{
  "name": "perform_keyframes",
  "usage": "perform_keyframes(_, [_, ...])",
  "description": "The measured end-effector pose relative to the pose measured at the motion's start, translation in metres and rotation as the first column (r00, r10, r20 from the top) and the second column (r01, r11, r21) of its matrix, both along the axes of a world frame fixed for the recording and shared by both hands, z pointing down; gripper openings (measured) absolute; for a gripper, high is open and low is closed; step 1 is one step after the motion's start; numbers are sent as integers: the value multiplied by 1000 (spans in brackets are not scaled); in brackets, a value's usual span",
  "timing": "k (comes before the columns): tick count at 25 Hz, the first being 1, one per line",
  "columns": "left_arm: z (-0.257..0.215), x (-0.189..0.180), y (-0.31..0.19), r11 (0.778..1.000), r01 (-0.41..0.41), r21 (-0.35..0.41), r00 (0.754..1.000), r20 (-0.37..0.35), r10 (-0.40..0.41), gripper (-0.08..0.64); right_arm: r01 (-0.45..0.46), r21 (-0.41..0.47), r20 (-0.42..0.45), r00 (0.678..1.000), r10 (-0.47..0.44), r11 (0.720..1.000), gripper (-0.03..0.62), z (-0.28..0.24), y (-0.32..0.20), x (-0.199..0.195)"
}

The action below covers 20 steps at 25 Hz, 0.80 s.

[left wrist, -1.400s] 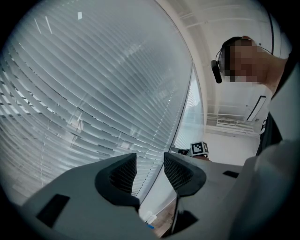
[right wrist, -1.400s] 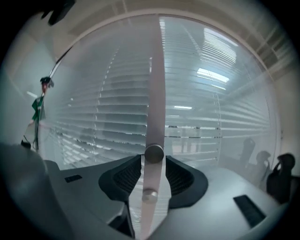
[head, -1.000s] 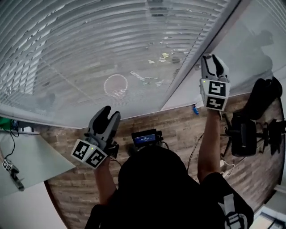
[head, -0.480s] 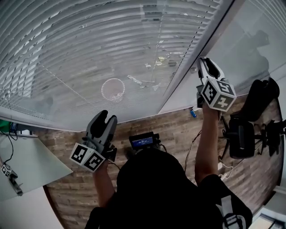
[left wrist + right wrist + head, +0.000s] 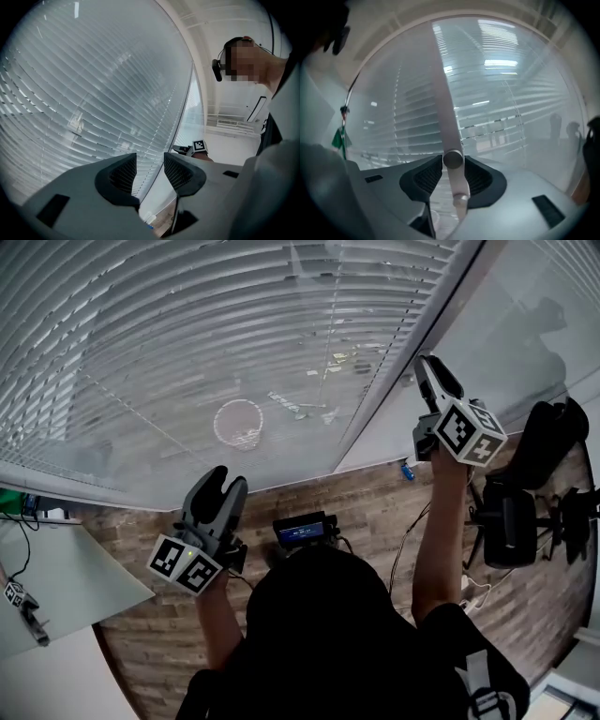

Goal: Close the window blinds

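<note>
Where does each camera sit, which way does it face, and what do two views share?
Head view: above the person's head, facing down at white slatted window blinds; arms, left hand-held gripper and right hand-held gripper show.
Left gripper view: on left hand-held gripper, looking along its open jaws at the blinds; person's head upper right.
Right gripper view: on right hand-held gripper, jaws shut on a pale round tilt wand.
Head and left gripper views share the right hand-held gripper.

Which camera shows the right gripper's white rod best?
Right gripper view: the white rod runs up through the right gripper, shut on it. The head view shows it too small to tell; the left gripper view misses it.
</note>
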<state>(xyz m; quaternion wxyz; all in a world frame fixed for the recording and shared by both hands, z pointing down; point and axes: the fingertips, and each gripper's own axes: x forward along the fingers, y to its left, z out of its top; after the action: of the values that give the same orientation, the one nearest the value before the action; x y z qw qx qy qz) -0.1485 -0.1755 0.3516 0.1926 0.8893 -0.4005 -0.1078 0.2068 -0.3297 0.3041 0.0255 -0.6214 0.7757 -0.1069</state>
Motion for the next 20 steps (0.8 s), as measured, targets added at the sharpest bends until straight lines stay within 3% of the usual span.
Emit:
perform_keyframes(2, [-1, 0, 1, 1000, 0, -2, 1000, 5, 0, 193, -40, 16, -214, 976, 42, 999, 142, 1, 3, -1])
perform_keyframes(5, [0, -1, 3, 1000, 3, -4, 1000, 8, -3, 193, -74, 43, -457, 885, 86, 996, 143, 0, 4, -6])
perform_keyframes(7, [0, -1, 3, 1000, 4, -3, 1000, 8, -4, 193, -75, 60, -535, 839, 95, 995, 143, -3, 1, -9])
perform_keyframes(9, [-2, 0, 1, 1000, 2, 0, 1000, 8, -2, 193, -78, 68, -565, 819, 103, 995, 141, -9, -1, -8])
perform_keyframes(12, [-5, 0, 1, 1000, 6, 0, 1000, 6, -6, 193, -77, 53, -551, 830, 93, 996, 130, -12, -3, -6])
perform_keyframes(15, [-5, -1, 3, 1000, 14, -3, 1000, 7, -14, 193, -69, 31, -468, 881, 76, 997, 129, -11, -4, -5])
perform_keyframes(20, [-4, 0, 3, 1000, 12, -6, 1000, 4, -12, 193, -39, -10, -160, 986, 37, 999, 129, -9, -5, 1])
